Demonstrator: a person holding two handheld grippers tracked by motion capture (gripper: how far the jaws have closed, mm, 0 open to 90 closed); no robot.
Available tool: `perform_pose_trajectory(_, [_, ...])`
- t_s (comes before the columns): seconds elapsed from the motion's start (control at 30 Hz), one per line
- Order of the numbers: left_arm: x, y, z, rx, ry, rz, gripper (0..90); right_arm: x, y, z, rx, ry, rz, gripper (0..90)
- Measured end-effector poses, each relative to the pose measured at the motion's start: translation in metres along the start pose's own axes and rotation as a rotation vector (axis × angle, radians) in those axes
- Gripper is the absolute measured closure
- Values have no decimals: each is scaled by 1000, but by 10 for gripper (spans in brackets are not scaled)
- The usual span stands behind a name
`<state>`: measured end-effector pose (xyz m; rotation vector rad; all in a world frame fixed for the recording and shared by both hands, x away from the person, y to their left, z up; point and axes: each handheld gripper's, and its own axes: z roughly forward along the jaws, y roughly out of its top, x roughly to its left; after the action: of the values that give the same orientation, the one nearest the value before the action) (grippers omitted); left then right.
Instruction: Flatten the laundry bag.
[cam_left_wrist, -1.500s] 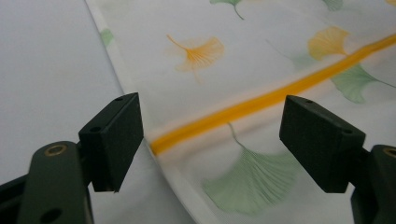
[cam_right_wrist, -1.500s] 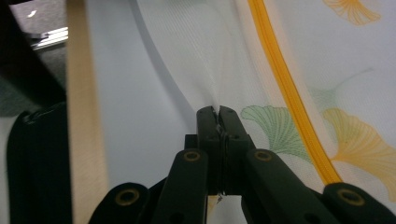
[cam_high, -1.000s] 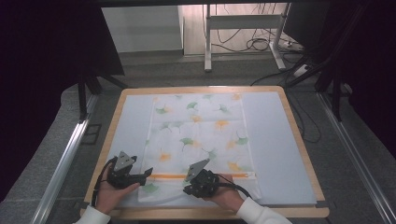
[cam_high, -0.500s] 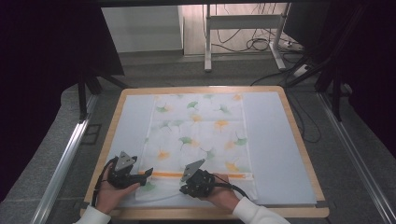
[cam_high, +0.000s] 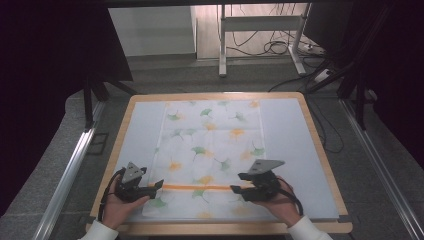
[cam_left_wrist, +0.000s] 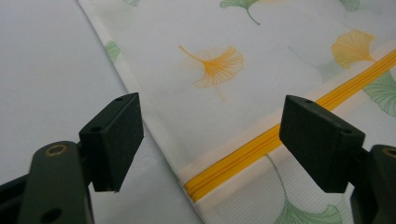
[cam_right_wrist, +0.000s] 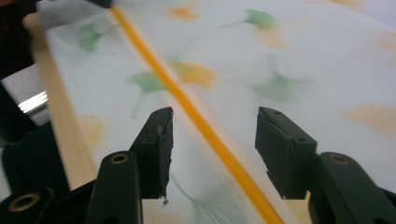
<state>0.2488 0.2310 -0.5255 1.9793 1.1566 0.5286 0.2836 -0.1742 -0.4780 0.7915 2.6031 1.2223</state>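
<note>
Leaf-print zippered bag (cam_high: 210, 155) flat on table (cam_high: 300, 130)

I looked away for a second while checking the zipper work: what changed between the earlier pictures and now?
The right tool slid rightward along the orange zipper of the white leaf-printed fabric bag, and its jaws have just been opening, with nothing gripped. The left tool stayed open at the zipper's left end; the bag lies as before.

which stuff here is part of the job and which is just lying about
In the job:
- leaf-print bag
- its orange zip
- left tongs, open at the zip's end
- right tongs, open over the zip, jaws just opened, nothing gripped

Lying about:
- cables on the floor
- white stand behind the table
</note>
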Motion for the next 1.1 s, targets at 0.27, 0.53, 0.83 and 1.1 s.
perform_pose_trajectory(0.27, [-3, 2, 0, 0, -1, 0, 220, -28, -42, -38, 6, -125, 99, 529])
perform_pose_trajectory(0.53, [-12, 7, 3, 10, 0, 24, 223, -52, -47, -37, 1, -164, 166, 648])
perform_pose_trajectory(0.83, [-19, 15, 6, -3, -27, 35, 228, -63, -46, -35, 30, -154, 159, 882])
perform_pose_trajectory(1.1, [-27, 22, 10, -5, -54, 61, 228, -55, -56, -43, 35, -140, 162, 892])
